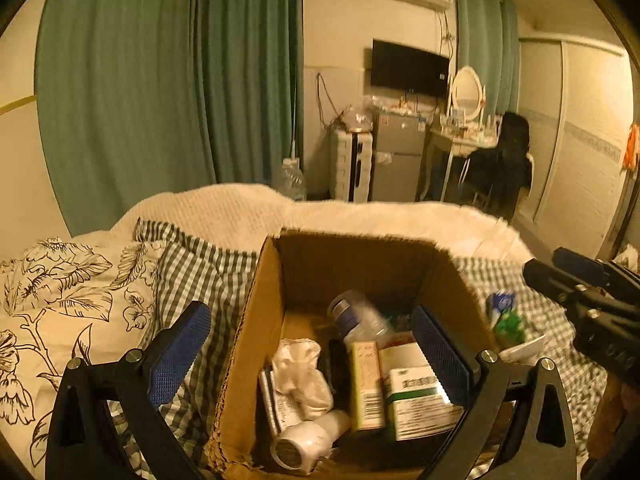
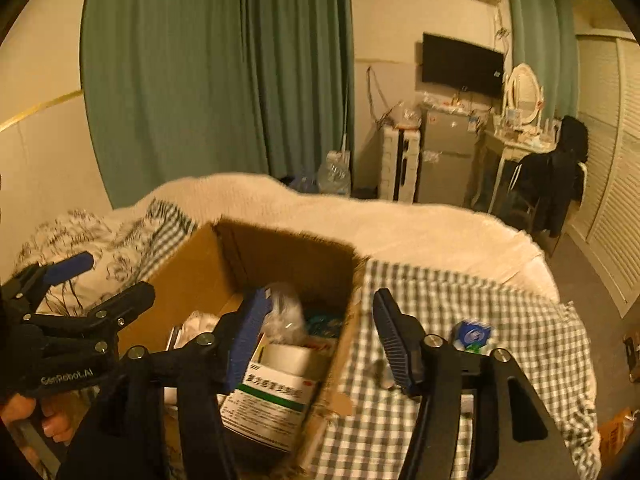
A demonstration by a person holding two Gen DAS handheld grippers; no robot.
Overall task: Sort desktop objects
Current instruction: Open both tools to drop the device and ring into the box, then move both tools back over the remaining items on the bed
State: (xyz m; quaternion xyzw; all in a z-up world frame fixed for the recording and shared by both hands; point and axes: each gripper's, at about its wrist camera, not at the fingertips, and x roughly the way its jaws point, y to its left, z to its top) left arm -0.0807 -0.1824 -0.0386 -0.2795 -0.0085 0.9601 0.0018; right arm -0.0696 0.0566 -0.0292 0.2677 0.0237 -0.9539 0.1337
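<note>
Hovering over the cardboard box (image 1: 256,320), both grippers' fingers (image 1: 180,352) spread, empty.

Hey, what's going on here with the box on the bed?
A person holds a gripper in each hand over a bed, sorting small items into a cardboard box. The left gripper hangs open over the box, which already holds medicine boxes, a clear bottle and a white bottle. The right gripper is open and empty. A blue-and-green packet lies on the checked sheet.
</note>
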